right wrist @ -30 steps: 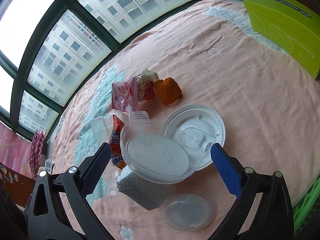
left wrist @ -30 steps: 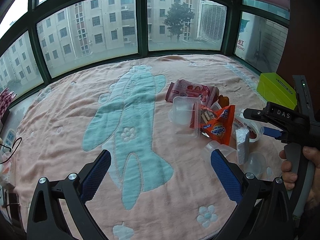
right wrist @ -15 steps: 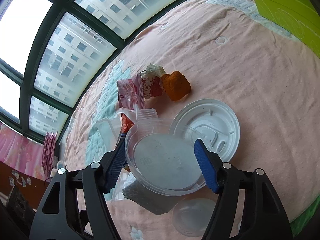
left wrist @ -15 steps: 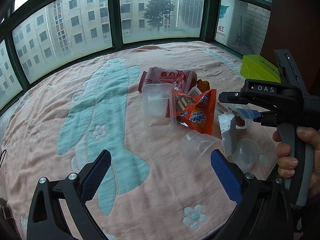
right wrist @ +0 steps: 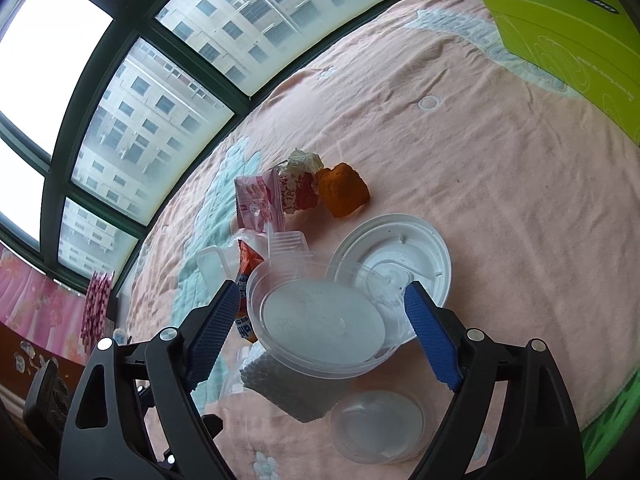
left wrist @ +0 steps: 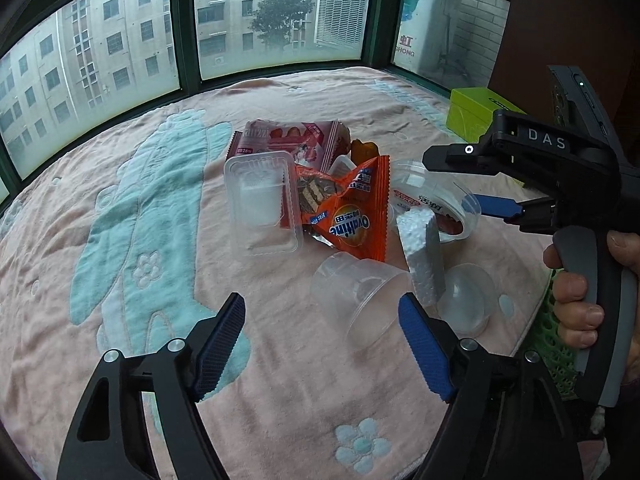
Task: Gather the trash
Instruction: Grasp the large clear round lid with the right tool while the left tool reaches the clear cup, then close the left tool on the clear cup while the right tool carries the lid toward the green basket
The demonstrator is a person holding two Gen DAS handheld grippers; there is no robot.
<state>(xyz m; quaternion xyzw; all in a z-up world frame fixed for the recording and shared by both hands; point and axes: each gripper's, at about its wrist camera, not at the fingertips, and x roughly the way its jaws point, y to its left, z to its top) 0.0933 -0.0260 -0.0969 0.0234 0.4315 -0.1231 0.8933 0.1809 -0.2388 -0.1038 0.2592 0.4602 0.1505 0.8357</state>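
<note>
A heap of trash lies on a pink blanket: an orange Ovaltine wrapper (left wrist: pixel 352 212), a pink snack bag (left wrist: pixel 288 136), a clear tray (left wrist: pixel 258 204), a tipped clear cup (left wrist: pixel 360 296), a foam block (left wrist: pixel 424 252), a small clear lid (left wrist: pixel 466 300) and an orange lump (right wrist: pixel 344 194). My right gripper (right wrist: pixel 320 314) has its fingers around a clear round tub (right wrist: pixel 320 320), pads close to its sides; contact is unclear. It also shows in the left wrist view (left wrist: pixel 496 206). My left gripper (left wrist: pixel 320 340) is open, just before the tipped cup.
A white round lid (right wrist: pixel 396 256) lies behind the tub. A lime green box (right wrist: pixel 568 28) stands at the far right. Green mesh (left wrist: pixel 552 344) hangs at the blanket's right edge. Windows run along the back.
My left gripper has moved forward toward the trash heap and its fingers have narrowed. My right gripper's fingers have closed in around the clear tub.
</note>
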